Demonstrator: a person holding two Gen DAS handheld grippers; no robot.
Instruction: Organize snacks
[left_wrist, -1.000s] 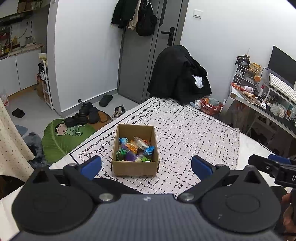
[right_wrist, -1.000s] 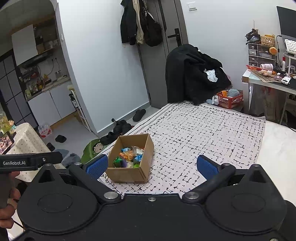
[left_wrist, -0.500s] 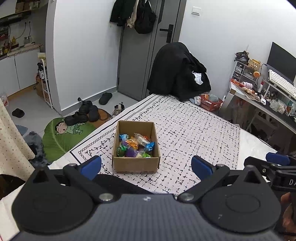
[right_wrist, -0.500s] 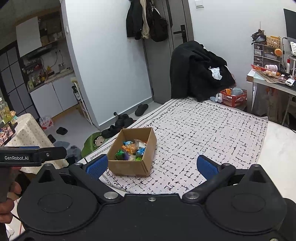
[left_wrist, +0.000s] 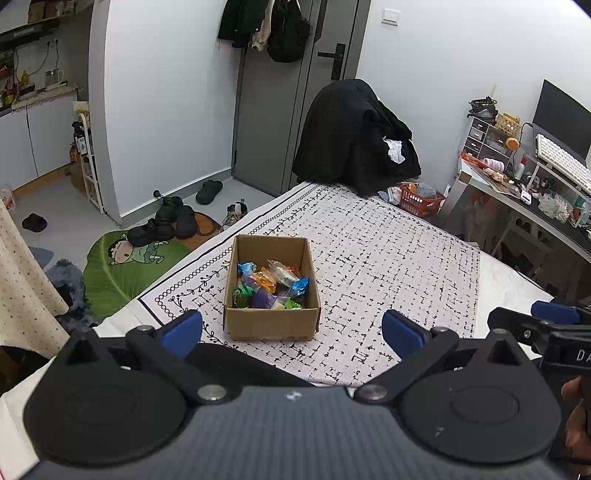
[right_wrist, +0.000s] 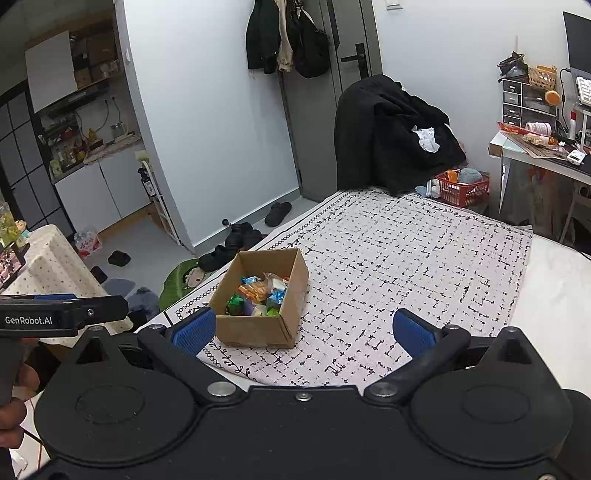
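Patterned cloth (left_wrist: 388, 258) holds snack box (left_wrist: 271, 325) just beyond both jaws, spread wide, empty.

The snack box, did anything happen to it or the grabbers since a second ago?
Only the cameras shifted: the cardboard box sits a little nearer and more centred in the left wrist view, so both grippers drifted slightly toward it. Nothing was grabbed or let go. The left gripper and right gripper are still wide open and empty, and the snacks still lie inside the box on the patterned cloth.
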